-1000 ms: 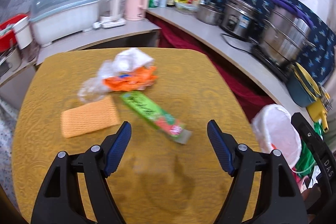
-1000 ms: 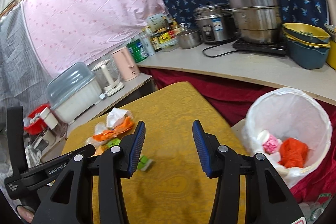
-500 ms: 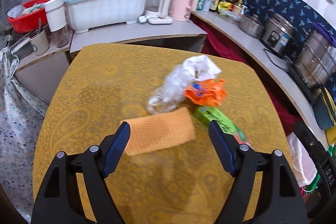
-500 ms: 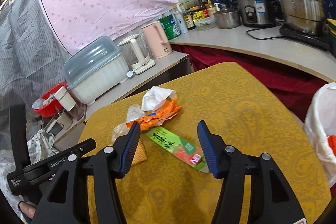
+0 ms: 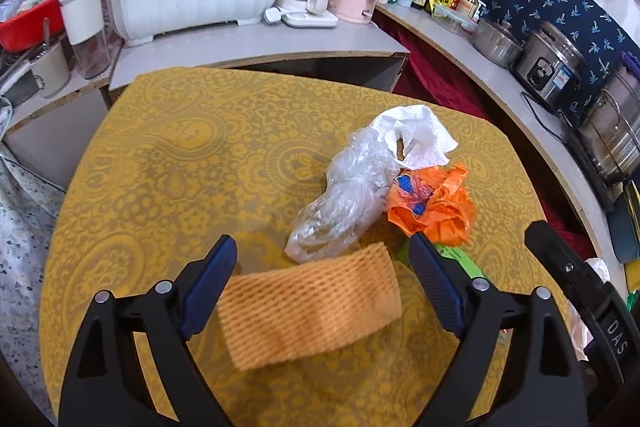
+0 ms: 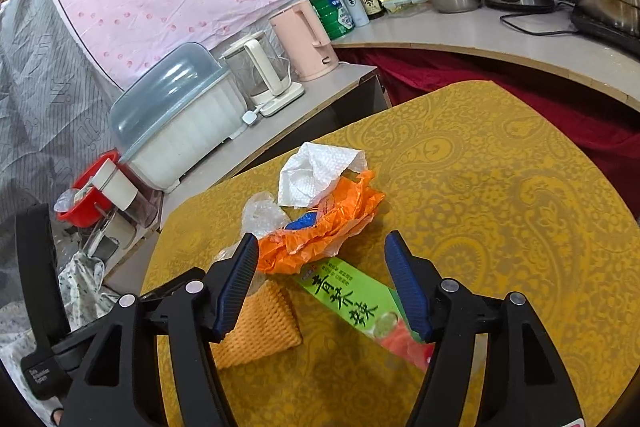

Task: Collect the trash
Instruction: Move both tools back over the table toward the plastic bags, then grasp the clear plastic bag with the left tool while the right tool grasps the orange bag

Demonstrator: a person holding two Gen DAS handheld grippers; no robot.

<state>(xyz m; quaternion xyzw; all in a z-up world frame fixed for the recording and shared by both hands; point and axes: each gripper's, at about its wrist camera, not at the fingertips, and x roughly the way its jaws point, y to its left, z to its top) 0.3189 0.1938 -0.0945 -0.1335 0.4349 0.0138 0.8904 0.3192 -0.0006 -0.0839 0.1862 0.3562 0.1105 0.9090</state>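
Left gripper (image 5: 322,259): we see jaws apart over the foam net (image 5: 310,311).
Right gripper (image 6: 322,259): jaws apart over the green wrapper (image 6: 360,301).
Trash: on the desk (image 5: 180,163), beside the orange bag (image 5: 434,205).

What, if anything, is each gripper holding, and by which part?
Nothing is held. The left gripper is open around the orange foam net; the right gripper is open over the green wrapper.

Left gripper (image 5: 322,263) wide open over an orange foam net (image 5: 310,311) on the yellow table (image 5: 168,163), with clear plastic (image 5: 346,203), white tissue (image 5: 416,137) and an orange bag (image 5: 434,207) just past it.
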